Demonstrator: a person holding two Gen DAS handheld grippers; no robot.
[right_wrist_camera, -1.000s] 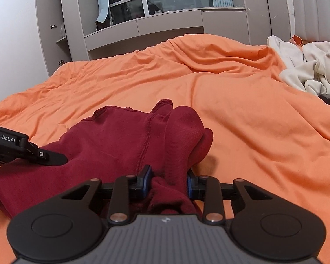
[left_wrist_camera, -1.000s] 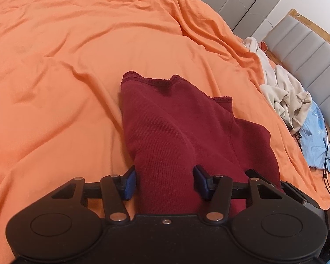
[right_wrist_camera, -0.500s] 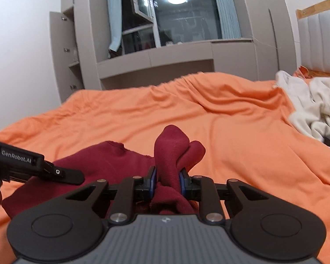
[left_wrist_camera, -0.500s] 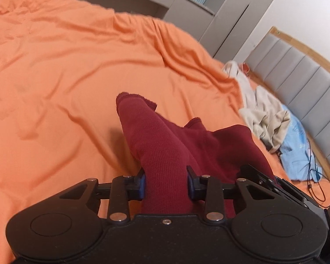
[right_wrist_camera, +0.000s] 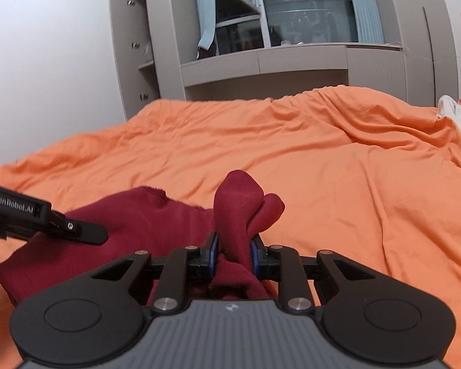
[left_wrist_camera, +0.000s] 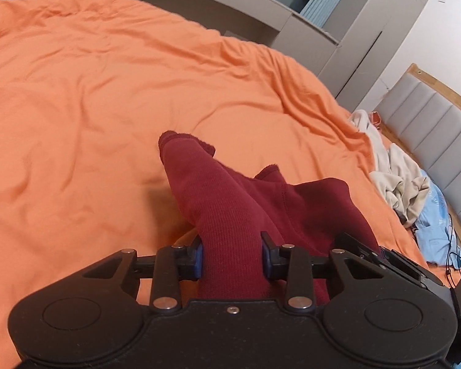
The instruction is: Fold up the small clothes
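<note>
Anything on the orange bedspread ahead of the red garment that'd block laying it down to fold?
Nothing visible. Both grippers, left gripper and right gripper, clamp the red garment; the orange bedspread ahead is bare. The pile of clothes lies off by the headboard.

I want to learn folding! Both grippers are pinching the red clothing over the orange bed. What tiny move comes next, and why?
Probably carry it forward and lay it flat. The left hand-held gripper and the right hand-held gripper each pinch a bunched part of the red garment, which sags between them above the orange bedcover, so no fold can start.
</note>
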